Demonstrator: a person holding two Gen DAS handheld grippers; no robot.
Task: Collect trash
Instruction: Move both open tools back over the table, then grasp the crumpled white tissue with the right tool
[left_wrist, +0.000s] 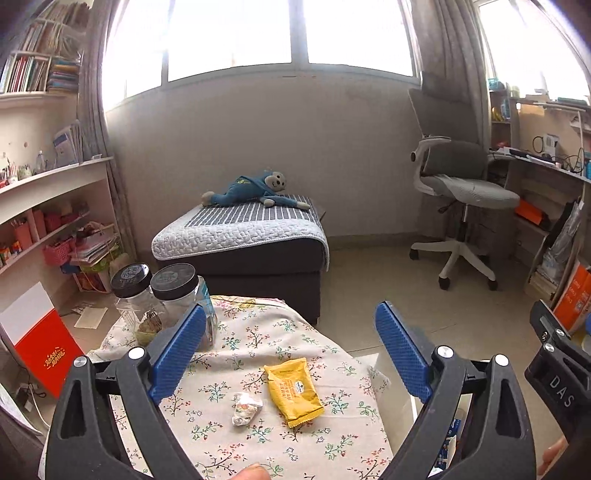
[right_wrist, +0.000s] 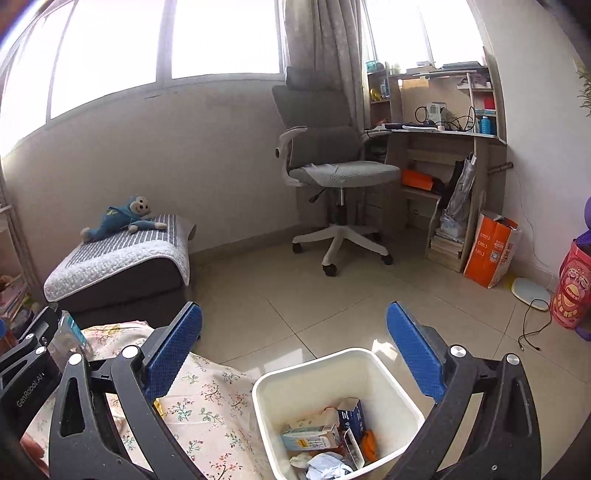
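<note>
A yellow snack wrapper (left_wrist: 294, 392) and a crumpled white wrapper (left_wrist: 245, 408) lie on the floral tablecloth (left_wrist: 258, 332). My left gripper (left_wrist: 290, 328) hangs open above them, its blue pads wide apart with nothing between. My right gripper (right_wrist: 294, 328) is open too, empty, above a white trash bin (right_wrist: 391, 380) on the floor beside the table. The bin holds cartons, crumpled paper and other scraps. The right gripper's black body shows at the right edge of the left wrist view.
Two black-lidded jars (left_wrist: 173, 284) and a clear bottle stand at the table's far left. Beyond are a padded ottoman (left_wrist: 240, 240) with a blue plush monkey, an office chair (right_wrist: 332, 173), a desk, bookshelves at left, and an orange bag (right_wrist: 491, 251) on the tiled floor.
</note>
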